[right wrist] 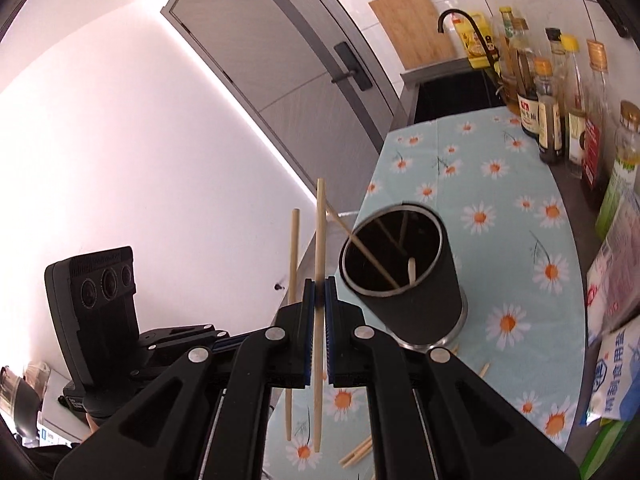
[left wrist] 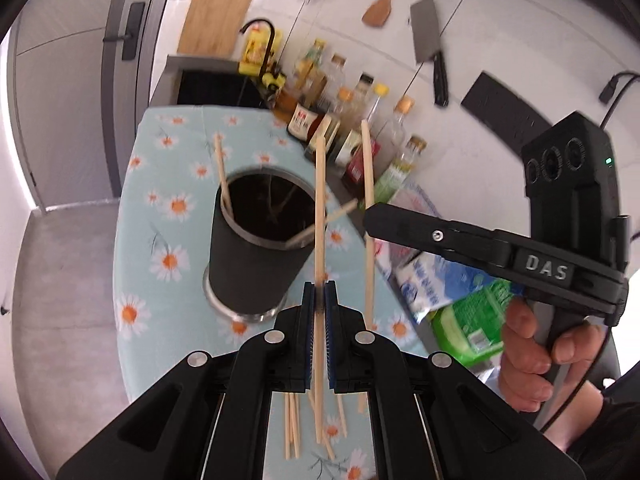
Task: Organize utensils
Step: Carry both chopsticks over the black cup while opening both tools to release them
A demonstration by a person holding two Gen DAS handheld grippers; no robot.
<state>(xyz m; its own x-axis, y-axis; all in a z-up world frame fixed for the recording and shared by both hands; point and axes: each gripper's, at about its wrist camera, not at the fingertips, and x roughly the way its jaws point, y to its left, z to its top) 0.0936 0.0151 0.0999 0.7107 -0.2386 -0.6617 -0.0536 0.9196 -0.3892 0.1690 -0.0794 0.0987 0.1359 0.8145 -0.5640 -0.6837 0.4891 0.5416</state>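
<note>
Above a daisy-print tablecloth point(left wrist: 168, 300), the left gripper point(left wrist: 319, 300) pinches 1 wooden chopstick point(left wrist: 320, 208) upright between its blue pads. The right gripper point(right wrist: 319, 300) clamps its own chopstick point(right wrist: 319, 320) the same way — both beside the black utensil holder point(left wrist: 248, 264), where 2 chopsticks already lean. More chopsticks point(left wrist: 294, 424) lie loose on the cloth below.

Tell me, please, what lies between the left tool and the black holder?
In the left wrist view, only bare floral cloth lies between the left tool and the holder; the chopstick clamped in the tool rises beside the holder's rim.
</note>
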